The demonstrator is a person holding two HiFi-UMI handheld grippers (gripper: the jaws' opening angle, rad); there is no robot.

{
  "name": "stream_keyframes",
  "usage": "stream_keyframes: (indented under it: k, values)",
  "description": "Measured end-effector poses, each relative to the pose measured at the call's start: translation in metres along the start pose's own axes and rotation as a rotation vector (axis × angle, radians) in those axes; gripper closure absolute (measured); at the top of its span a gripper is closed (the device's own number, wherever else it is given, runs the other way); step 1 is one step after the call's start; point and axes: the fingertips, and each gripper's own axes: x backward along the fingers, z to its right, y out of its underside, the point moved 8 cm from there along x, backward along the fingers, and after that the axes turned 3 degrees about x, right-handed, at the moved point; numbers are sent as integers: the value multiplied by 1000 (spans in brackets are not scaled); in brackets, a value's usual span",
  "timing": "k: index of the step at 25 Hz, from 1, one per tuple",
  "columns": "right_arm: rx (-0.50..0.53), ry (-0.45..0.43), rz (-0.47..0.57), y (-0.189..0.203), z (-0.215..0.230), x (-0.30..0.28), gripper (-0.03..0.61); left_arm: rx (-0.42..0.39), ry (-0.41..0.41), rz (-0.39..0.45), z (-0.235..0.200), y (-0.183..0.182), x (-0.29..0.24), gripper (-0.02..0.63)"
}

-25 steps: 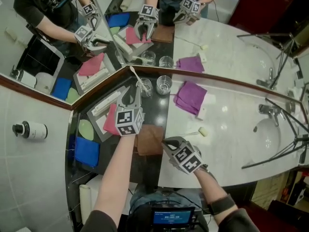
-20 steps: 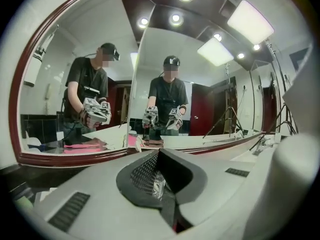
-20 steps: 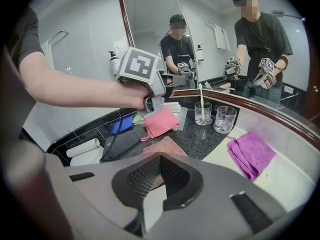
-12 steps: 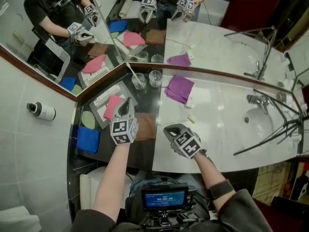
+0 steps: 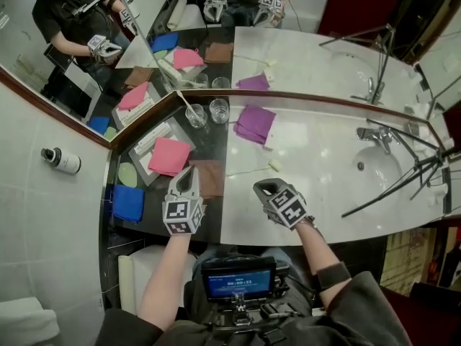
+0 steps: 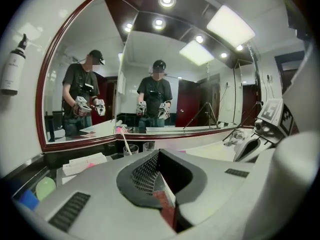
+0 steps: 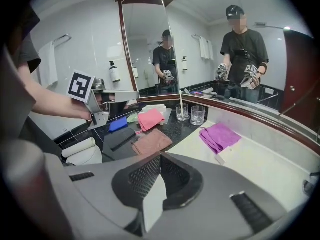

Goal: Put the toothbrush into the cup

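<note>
A white toothbrush (image 5: 187, 103) stands slanted in the left of two glass cups (image 5: 195, 115) at the back of the black counter, by the mirror corner. The other glass (image 5: 219, 109) beside it holds nothing. My left gripper (image 5: 189, 173) hovers over the near part of the black counter, well short of the cups, shut and holding nothing. My right gripper (image 5: 259, 187) is shut and empty over the near edge of the white counter. The right gripper view shows the toothbrush (image 7: 181, 99) in its cup (image 7: 182, 112) far ahead. In the left gripper view the cup (image 6: 130, 149) is small beyond the jaws.
A brown cloth (image 5: 209, 177) lies just ahead of the left gripper, with a pink cloth (image 5: 169, 156) on a tray and a blue cloth (image 5: 130, 202) to its left. A purple cloth (image 5: 256, 123) and a small white piece (image 5: 274, 166) lie on the white counter. The tap (image 5: 371, 134) and tripod legs are at the right.
My left gripper has drawn back from the cup with the toothbrush toward the counter's near edge. The right gripper has also pulled back a little. The toothbrush stays in the cup.
</note>
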Motion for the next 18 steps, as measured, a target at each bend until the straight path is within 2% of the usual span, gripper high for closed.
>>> stream_keyframes:
  k: [5,9,18]
  values:
    - [-38,38,-1,19,12,19,572,-9,30,-9,16,9,14,614]
    - [-55,60,3,27,20,28,572,-51,62,-19,28,12,16,614]
    - [-88,64,8,29,27,28,572,-125,152,-95,52,22,-3,614]
